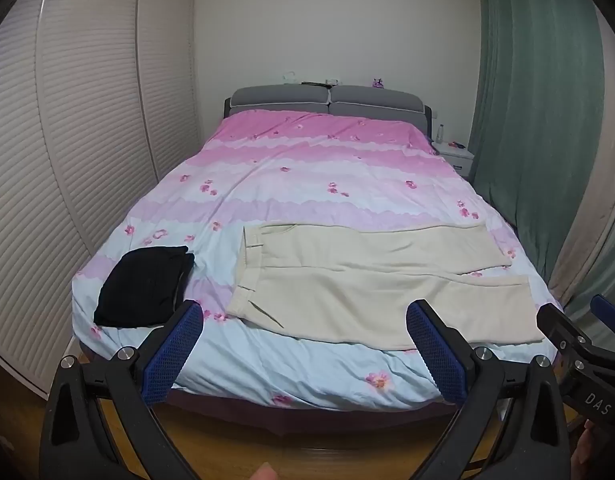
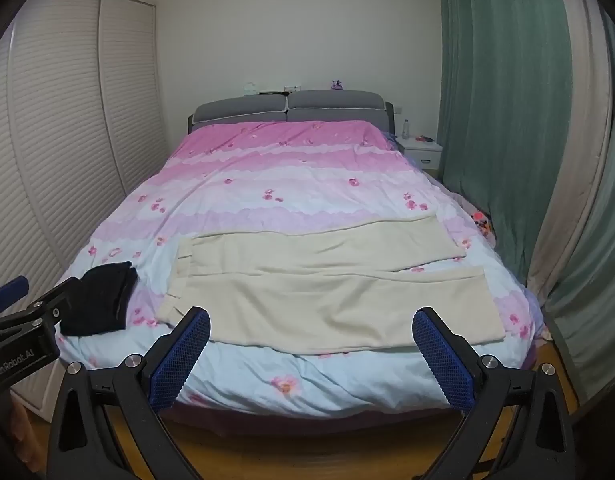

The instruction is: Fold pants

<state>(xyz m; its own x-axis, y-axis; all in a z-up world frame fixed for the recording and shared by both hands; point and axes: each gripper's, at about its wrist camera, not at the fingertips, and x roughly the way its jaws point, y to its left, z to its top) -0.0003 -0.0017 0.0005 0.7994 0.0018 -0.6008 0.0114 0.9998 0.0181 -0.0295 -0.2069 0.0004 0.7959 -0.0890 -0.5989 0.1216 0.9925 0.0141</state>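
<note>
1. Left gripper point(image 1: 305, 346) and right gripper point(image 2: 311, 354): jaws wide, holding nothing.
2. Pants point(image 2: 327, 292) lie flat mid-frame on the bed point(image 2: 267, 384), legs spread rightward.
3. Probably light, limp; pinch waistband and hem corners.

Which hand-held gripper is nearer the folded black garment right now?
Left. The left hand-held gripper hovers open off the bed's foot, its left finger beside the black garment. The right hand-held gripper, also open, sits further right, over the beige pants.
</note>
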